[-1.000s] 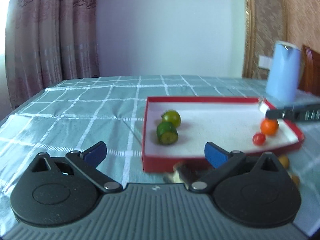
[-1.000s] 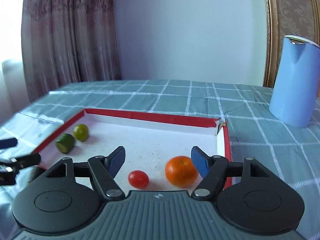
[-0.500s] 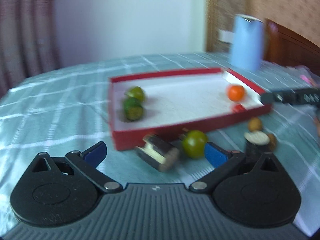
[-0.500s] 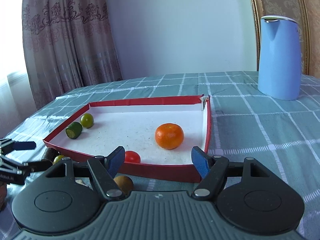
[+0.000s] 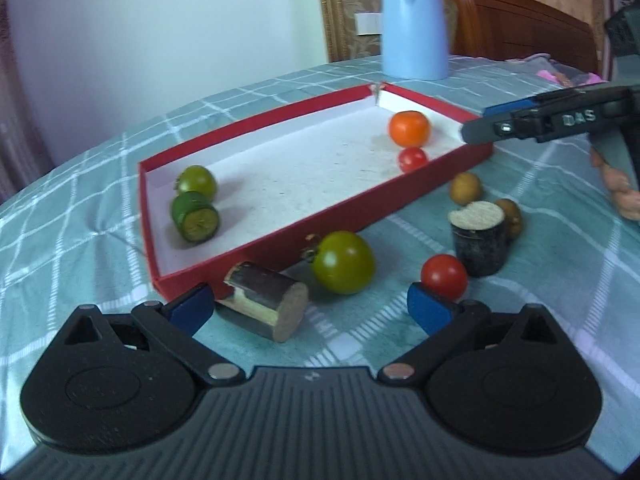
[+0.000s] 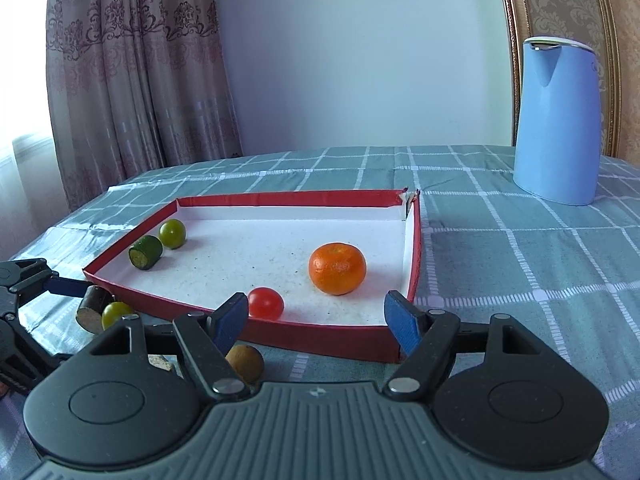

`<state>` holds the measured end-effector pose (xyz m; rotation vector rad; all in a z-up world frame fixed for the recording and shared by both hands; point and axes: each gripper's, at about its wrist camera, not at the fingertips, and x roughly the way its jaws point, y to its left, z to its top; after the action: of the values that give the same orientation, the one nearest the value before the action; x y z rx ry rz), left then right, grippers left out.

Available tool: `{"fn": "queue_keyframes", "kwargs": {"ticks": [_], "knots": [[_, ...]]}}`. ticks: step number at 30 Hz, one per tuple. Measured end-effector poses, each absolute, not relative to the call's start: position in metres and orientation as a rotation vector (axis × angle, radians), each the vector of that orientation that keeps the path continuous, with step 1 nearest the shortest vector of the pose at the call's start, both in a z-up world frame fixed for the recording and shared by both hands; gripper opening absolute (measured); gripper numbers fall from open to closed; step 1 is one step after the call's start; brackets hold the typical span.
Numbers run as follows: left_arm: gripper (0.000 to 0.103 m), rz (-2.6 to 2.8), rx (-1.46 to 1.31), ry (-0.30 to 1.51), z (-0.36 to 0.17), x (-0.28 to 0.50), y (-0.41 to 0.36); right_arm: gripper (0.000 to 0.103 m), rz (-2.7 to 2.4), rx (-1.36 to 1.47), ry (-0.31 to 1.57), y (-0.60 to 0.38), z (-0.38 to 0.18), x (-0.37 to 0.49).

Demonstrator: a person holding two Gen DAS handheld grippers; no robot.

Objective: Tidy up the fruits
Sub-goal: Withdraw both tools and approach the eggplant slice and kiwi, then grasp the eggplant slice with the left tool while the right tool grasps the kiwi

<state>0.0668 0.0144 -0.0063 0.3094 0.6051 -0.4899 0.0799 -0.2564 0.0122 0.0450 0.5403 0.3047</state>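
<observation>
Jaws wide on both grippers, nothing held. Left gripper [image 5: 308, 306] has swung off the red tray [image 5: 280, 240] interior over the last second and now looks down at the loose pieces on the surface outside the tray's front wall; right gripper [image 6: 314, 320] has backed off from close over the orange [image 6: 337, 268] and hovers at the tray's front edge. Meaning: four pieces already in the tray — orange, cherry tomato [image 6: 265, 303], green fruit [image 5: 197, 182], cut green piece [image 5: 196, 217] — and next pick is likely from outside.

Relative to the tray's front wall: dark cut cylinder [image 5: 262, 304] lies on its side just against it, near the left jaw tip; green tomato [image 5: 344, 262] just beside it, between the open jaws but further ahead; red tomato [image 5: 444, 276] near the right jaw tip; upright dark cylinder [image 5: 480, 242] and two brown fruits [image 5: 465, 188] further right.
</observation>
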Motion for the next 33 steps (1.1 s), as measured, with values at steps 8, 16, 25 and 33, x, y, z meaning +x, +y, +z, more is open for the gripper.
{"fn": "queue_keyframes", "kwargs": {"ticks": [8, 16, 25, 33], "knots": [[0.099, -0.504, 0.350, 0.574, -0.005, 0.049, 0.008, 0.075, 0.302, 0.058, 0.545, -0.258, 0.012, 0.080], [0.100, -0.380, 0.227, 0.648, -0.006, 0.074, 0.021, 0.075, 0.303, 0.061, 0.542, -0.266, 0.012, 0.072], [0.062, -0.428, 0.197, 0.624, -0.004, 0.060, 0.017, 0.076, 0.332, 0.077, 0.551, -0.268, 0.010, 0.064], [0.044, -0.422, 0.170, 0.622, -0.003, 0.058, 0.021, 0.075, 0.414, 0.076, 0.611, -0.259, 0.002, 0.064]]}}
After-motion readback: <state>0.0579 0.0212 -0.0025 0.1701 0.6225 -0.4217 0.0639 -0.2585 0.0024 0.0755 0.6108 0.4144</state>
